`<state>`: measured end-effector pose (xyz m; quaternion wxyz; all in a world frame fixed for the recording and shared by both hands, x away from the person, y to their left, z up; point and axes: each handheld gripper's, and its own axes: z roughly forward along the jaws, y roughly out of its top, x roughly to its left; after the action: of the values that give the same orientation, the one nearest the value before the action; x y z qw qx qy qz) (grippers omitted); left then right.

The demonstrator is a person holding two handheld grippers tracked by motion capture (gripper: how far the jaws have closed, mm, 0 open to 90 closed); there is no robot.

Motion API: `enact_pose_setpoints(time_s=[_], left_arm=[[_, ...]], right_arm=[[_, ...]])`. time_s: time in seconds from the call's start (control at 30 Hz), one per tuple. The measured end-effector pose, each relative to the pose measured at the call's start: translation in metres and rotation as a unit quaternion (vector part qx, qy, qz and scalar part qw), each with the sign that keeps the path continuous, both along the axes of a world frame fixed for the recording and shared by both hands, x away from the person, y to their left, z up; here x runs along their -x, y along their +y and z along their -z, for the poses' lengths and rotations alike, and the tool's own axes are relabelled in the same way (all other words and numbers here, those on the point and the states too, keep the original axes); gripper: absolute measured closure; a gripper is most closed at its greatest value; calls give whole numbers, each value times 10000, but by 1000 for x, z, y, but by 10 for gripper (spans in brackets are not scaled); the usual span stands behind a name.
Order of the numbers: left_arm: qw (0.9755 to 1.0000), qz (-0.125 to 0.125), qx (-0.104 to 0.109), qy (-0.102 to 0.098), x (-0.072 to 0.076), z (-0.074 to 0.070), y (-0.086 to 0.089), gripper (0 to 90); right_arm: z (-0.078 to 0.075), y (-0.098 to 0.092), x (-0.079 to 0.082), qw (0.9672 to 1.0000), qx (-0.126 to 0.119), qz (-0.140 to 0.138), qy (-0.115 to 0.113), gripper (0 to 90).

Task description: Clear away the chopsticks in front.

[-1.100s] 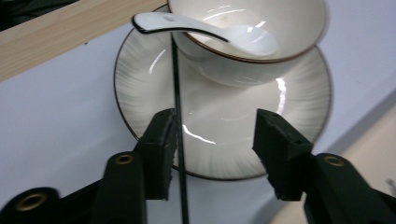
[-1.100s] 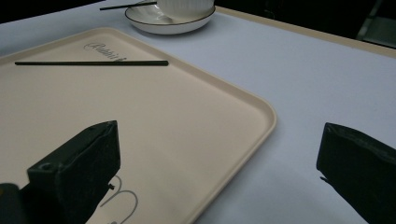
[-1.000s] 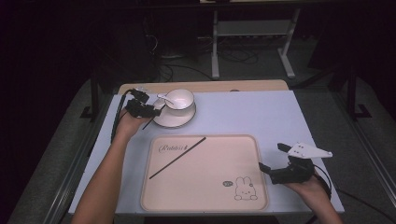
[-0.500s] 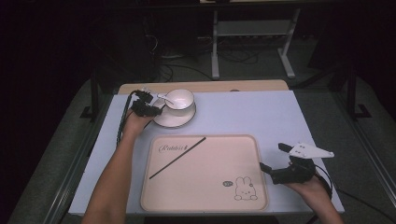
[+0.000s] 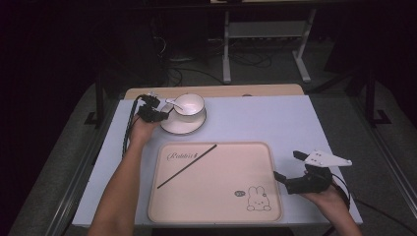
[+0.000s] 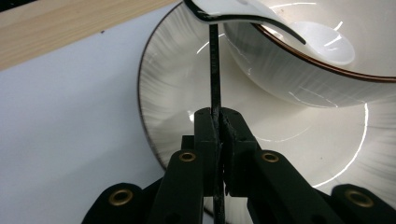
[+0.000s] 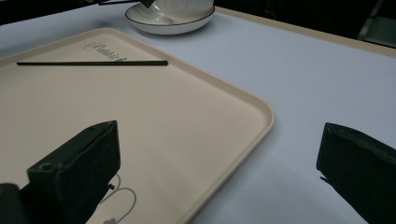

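— Black and thin, that chopstick (image 6: 214,70): where does it sit?

— At the far left of the bench (image 5: 255,118), over the white saucer (image 6: 177,93). Its long axis runs straight out from the left gripper (image 6: 218,116), in line with the jaws, and its far end passes under the handle of the white spoon (image 6: 322,44) that rests in the bowl (image 6: 289,79).

— Are the jaws on it?

— Yes. They have just been closing, and in the left gripper view they are clamped on the stick, pads pressed to either side near its near end.

— So what does the coming move hinge on?

— I'd say on that far end tucked beneath the spoon handle. Lifting straight up would likely nudge the spoon, so drawing the stick back along its own length, towards the hand, looks safer.

— And then where?

— Probably the cream tray (image 5: 221,187) nearer the person, where a second chopstick (image 5: 187,166) lies on a slant in the left half.

— Which hand is nearer?

— The left, clearly. The right gripper (image 5: 288,165) rests well apart, beside the tray's right edge, jaws wide apart and holding nothing.
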<state>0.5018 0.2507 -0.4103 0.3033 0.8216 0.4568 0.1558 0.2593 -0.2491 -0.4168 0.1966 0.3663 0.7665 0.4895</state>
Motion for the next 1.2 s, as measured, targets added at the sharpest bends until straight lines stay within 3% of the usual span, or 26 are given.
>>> enact_pose_setpoints(time_s=[0.23, 0.47, 0.77, 0.83, 1.0, 1.2], left_arm=[[9999, -5, 129, -8, 11, -15, 16, 856], [9997, -25, 233, 42, 32, -23, 34, 856], [9996, -42, 220, 185, 68, -26, 53, 857], [9994, -43, 282, 205, 82, -28, 57, 857], [9996, -6, 226, 192, 102, -29, 56, 857], [9992, 123, 341, 158, 130, -29, 49, 858]], right_arm=[[0, 0, 0, 10000, 1, 6, -5, 0], [0, -1, 1, 10000, -14, 19, -1, 0], [0, 0, 0, 10000, -4, 10, 2, 0], [0, 0, 0, 10000, -7, 9, 10, 0], [0, 1, 0, 10000, 9, -20, 18, 0], [0, 2, 0, 10000, 1, -12, 16, 0]])
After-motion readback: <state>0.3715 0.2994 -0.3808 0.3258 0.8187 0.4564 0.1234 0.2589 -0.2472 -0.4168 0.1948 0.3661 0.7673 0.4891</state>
